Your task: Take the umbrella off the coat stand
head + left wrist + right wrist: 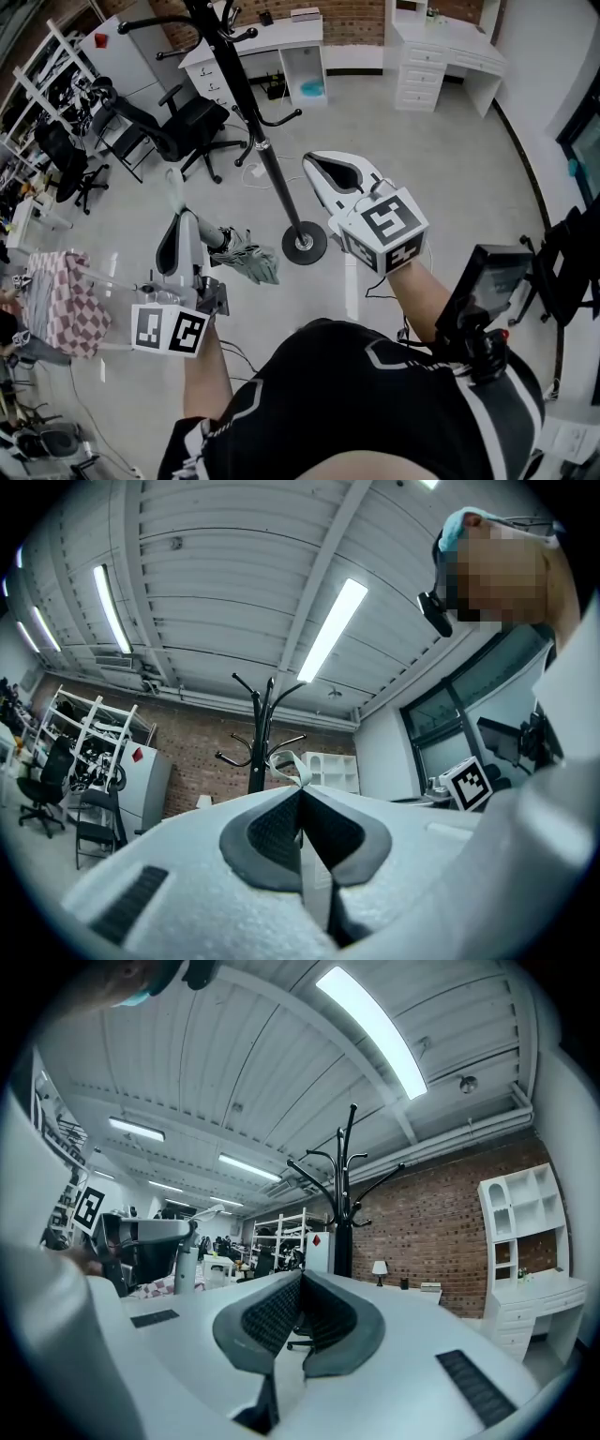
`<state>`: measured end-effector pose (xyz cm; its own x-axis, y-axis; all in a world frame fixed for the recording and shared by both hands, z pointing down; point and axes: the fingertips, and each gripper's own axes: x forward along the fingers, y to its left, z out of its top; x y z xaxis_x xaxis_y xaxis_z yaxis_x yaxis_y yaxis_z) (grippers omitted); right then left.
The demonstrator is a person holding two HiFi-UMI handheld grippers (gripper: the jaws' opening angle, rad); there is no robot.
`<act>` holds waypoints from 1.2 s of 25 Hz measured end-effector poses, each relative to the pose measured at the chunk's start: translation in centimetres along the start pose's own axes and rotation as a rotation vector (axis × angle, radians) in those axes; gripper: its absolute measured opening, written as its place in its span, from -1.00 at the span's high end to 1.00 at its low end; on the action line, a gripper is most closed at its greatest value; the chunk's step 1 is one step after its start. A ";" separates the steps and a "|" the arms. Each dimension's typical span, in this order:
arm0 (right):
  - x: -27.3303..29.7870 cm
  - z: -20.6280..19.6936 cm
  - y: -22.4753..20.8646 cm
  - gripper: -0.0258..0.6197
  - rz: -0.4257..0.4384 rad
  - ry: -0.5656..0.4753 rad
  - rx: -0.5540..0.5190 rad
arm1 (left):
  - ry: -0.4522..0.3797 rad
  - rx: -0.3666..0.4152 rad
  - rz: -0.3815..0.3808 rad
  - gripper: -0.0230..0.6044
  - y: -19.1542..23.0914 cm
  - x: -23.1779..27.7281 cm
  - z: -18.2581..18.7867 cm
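The black coat stand (246, 112) rises from its round base (305, 244) on the floor ahead of me. It also shows in the left gripper view (261, 747) and the right gripper view (347, 1194). A folded grey-green umbrella (247, 256) hangs beside my left gripper (183, 214), off the stand. That gripper (302, 789) is shut on the umbrella's pale strap (292, 764), whose loop sticks out past the tips. My right gripper (328, 161) hovers right of the pole, near the base. Its jaws (301, 1276) meet with nothing between them.
Black office chairs (192, 127) stand left of the stand, and white desks (281, 37) and drawers (417, 70) line the back wall. A checkered cloth (70, 300) lies at my left. A black screen on a stand (487, 291) is at my right.
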<state>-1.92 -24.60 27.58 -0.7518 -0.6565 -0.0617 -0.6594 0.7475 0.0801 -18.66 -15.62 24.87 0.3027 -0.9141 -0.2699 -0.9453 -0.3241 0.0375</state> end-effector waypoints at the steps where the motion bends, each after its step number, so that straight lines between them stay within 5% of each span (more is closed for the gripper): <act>1: -0.1 -0.1 0.0 0.90 0.000 0.000 -0.003 | 0.001 -0.003 0.000 0.89 -0.1 -0.1 -0.2; 30: 0.1 -1.1 -0.5 0.90 -0.035 0.016 -0.026 | 0.041 -0.025 -0.004 0.89 -0.8 0.1 -2.7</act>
<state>-1.60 -25.15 28.59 -0.7279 -0.6839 -0.0488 -0.6847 0.7214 0.1036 -17.59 -16.11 27.46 0.3115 -0.9220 -0.2300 -0.9409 -0.3331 0.0611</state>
